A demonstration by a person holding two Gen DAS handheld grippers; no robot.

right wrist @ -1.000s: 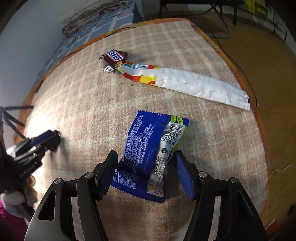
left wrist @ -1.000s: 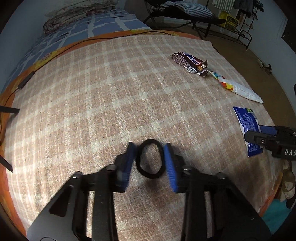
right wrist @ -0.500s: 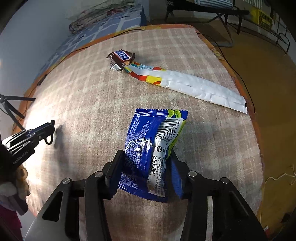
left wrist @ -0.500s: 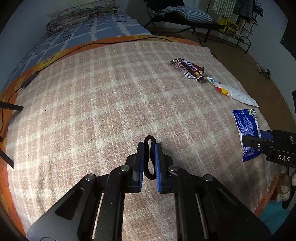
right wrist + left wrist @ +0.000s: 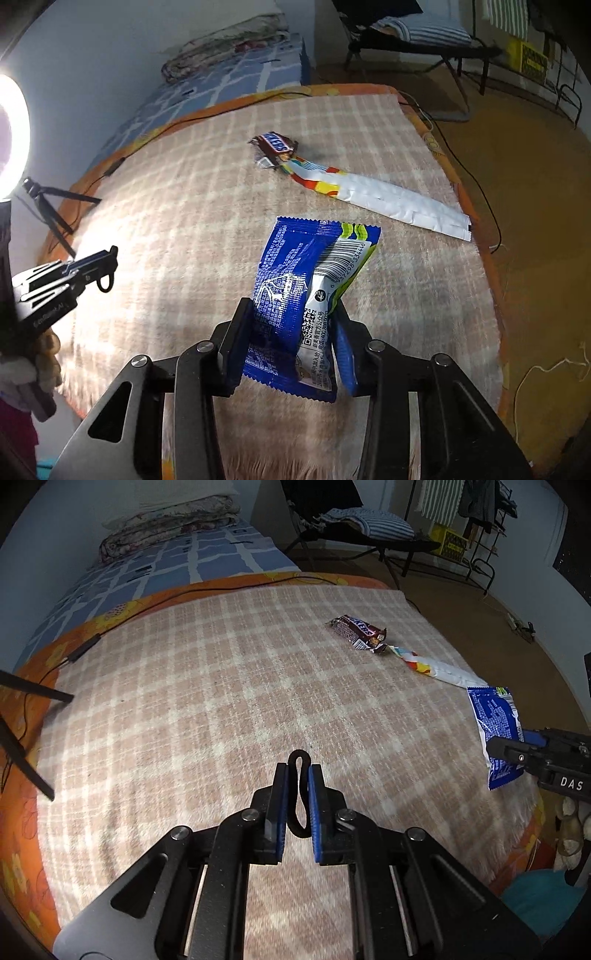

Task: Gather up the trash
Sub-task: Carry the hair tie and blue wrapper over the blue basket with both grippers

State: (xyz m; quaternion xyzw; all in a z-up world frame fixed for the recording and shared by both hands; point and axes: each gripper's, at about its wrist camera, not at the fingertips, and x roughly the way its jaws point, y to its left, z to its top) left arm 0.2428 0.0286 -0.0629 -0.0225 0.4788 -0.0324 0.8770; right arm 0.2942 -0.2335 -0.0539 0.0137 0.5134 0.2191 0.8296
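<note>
My left gripper is shut on a black elastic hair band, squeezed flat between the blue pads and lifted above the plaid blanket. My right gripper is shut on a blue snack wrapper and holds it above the blanket; that wrapper also shows in the left wrist view. A brown Snickers wrapper and a long white wrapper with coloured patches lie on the blanket at the far right. They also show in the right wrist view, the Snickers wrapper and the white wrapper.
The blanket covers a bed with an orange edge; a black cable runs along its far side. A ring light on a tripod stands at the left. Folded bedding and a chair lie beyond.
My left gripper closed on the hair band and lifted it. My right gripper closed on the blue wrapper and raised it off the blanket.
</note>
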